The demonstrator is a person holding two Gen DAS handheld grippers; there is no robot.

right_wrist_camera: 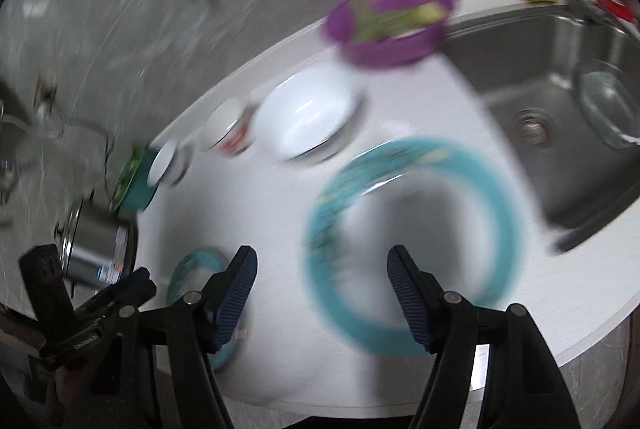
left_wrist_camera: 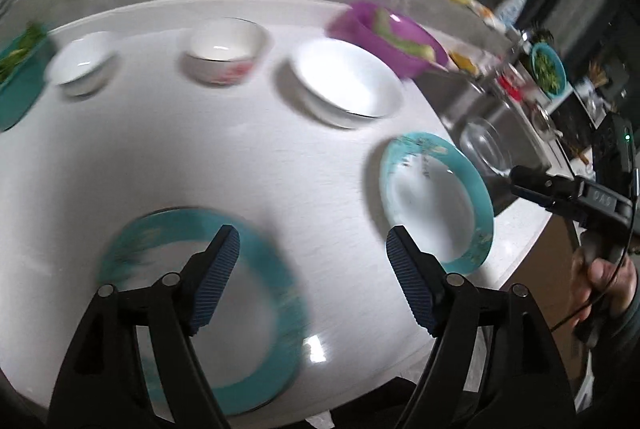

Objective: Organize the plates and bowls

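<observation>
A: Item one, left gripper point(left_wrist_camera: 312, 257). State?
B: Jaws wide apart, nothing between the pads. It hangs over a teal-rimmed plate point(left_wrist_camera: 208, 313) at lower left of the left wrist view; no contact that I can see.

A: Item two, right gripper point(right_wrist_camera: 322, 281).
B: Also spread wide and empty. Below it, centre of its own view, lies a second teal-rimmed plate point(right_wrist_camera: 416, 241), flat on the white counter point(right_wrist_camera: 248, 213). Both plates look set down and let go, each apart from the other.

A: Bowls?
B: Three white ones in a row along the upper part of the left view: a small bowl point(left_wrist_camera: 82, 63), a bowl with a red pattern point(left_wrist_camera: 226, 51), and a wide shallow bowl point(left_wrist_camera: 348, 83). All upright, all empty, none nested. I'd judge the sorting has hardly begun.

A: Other containers?
B: A purple bowl point(left_wrist_camera: 390, 39), upper right, holding something green, blurred. A clear glass bowl point(right_wrist_camera: 608, 105) sits in the steel sink point(right_wrist_camera: 516, 69), right edge; contents cannot be told.
</observation>
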